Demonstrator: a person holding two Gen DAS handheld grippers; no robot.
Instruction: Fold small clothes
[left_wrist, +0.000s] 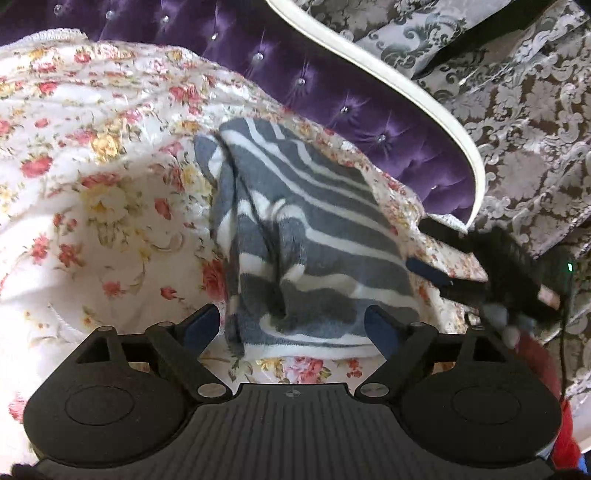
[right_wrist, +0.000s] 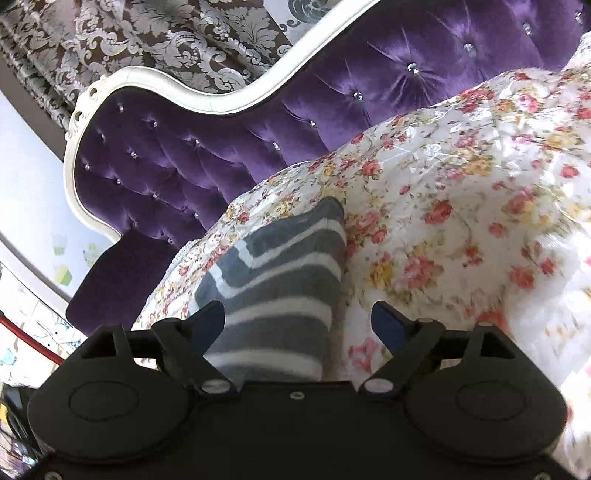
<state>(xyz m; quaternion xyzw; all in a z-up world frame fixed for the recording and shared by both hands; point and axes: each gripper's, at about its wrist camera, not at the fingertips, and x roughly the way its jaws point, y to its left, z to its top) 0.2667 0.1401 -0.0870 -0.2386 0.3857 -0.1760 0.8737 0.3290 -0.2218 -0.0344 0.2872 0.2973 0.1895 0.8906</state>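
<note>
A small grey and white striped garment (left_wrist: 306, 236) lies crumpled on a floral bedspread (left_wrist: 92, 177). My left gripper (left_wrist: 291, 325) is open, its jaws spread on either side of the garment's near edge. The right gripper shows in the left wrist view (left_wrist: 436, 275) at the garment's right edge, its blue-tipped fingers pointing toward the cloth. In the right wrist view the striped garment (right_wrist: 280, 273) lies folded in a narrow strip between the open jaws of my right gripper (right_wrist: 299, 321), on the bedspread (right_wrist: 461, 192).
A purple tufted headboard (left_wrist: 332, 88) with a white frame (left_wrist: 406, 92) runs behind the bed; it also shows in the right wrist view (right_wrist: 192, 158). Patterned damask wallpaper (left_wrist: 517, 92) is beyond it. The bedspread has raised folds on the left.
</note>
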